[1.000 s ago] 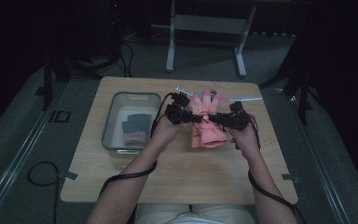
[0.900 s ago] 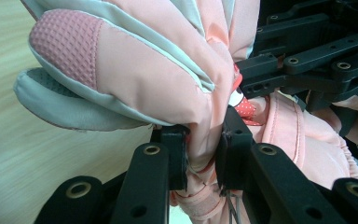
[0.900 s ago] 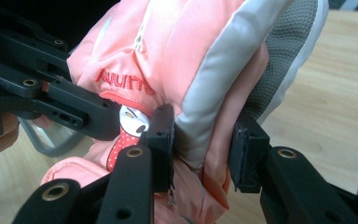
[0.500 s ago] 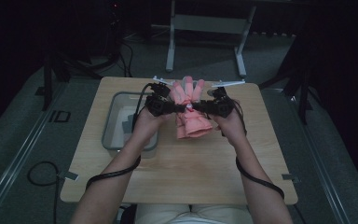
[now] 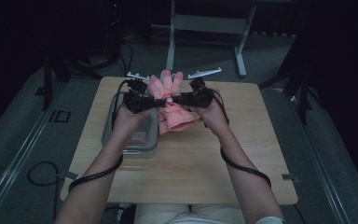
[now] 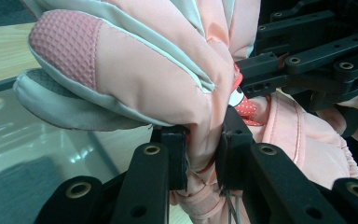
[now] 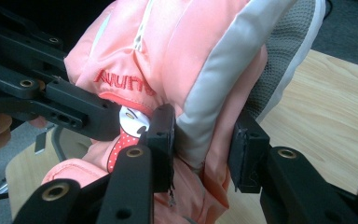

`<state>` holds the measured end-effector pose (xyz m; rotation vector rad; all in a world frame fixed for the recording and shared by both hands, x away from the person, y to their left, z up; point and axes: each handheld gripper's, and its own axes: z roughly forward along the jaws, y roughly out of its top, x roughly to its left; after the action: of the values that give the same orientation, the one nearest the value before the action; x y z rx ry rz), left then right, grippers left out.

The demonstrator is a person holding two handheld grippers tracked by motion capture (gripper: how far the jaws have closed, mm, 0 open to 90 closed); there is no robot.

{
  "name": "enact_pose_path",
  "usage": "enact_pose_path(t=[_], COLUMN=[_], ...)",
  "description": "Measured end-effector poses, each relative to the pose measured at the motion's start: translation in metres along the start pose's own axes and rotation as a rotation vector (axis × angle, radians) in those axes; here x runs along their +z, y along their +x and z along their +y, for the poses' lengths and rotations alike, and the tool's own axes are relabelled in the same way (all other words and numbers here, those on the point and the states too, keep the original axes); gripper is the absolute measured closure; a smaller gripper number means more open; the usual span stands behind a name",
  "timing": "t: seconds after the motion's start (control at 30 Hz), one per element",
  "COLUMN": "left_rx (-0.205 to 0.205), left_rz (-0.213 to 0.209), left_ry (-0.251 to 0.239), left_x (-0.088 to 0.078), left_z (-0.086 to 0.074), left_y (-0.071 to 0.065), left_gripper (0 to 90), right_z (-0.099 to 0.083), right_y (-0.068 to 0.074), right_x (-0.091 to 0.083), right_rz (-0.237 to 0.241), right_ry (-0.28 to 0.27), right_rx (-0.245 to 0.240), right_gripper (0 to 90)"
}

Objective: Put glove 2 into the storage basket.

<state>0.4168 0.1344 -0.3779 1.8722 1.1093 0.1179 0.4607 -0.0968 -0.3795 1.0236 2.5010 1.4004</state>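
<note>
A pink glove (image 5: 171,100) is held up above the wooden table (image 5: 242,154), its fingers pointing away from the person and its cuff hanging toward the tabletop. It is gripped from both sides at about mid-length. In the left gripper view the padded fabric of the glove (image 6: 158,79) is pinched between the two black jaws of the left gripper (image 6: 204,154), which are pressed together on a fold of it; a textured pink fingertip patch and a grey palm panel are seen above the jaws. In the right gripper view a grey-edged part of the same glove (image 7: 191,79) is clamped between the jaws of the right gripper (image 7: 204,147), with red stitched lettering and a small dotted figure patch just left of the jaws. From above, the left gripper (image 5: 154,103) is seen at the glove's left edge and the right gripper (image 5: 177,99) at its right edge, the two tips close together, nearly facing each other across the fabric.

Below and to the left of the left gripper a clear plastic bin (image 5: 116,140) is set on the table, touching nothing held; something dark and something pinkish lie inside it, though what they are cannot be made out in the dim light. Two white brackets (image 5: 205,72) are seen at the far table edge, beyond the glove's fingertips.
</note>
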Motion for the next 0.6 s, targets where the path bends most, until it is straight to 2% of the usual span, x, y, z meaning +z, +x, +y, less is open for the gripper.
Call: enact_pose_path(t=[0.37, 0.6], left_rx=[-0.043, -0.091], left_rz=[0.045, 0.067], left_ry=[-0.024, -0.039], left_x=[-0.028, -0.041], left_z=[-0.015, -0.028], left_y=[0.022, 0.04], left_gripper=[75.9, 75.9], right_z=[0.019, 0.029], right_y=[0.022, 0.033], right_x=[0.031, 0.055], right_rz=[0.044, 0.066], right_ry=[0.037, 0.076], right_rx=[-0.05, -0.075], right_gripper=[65.4, 65.4])
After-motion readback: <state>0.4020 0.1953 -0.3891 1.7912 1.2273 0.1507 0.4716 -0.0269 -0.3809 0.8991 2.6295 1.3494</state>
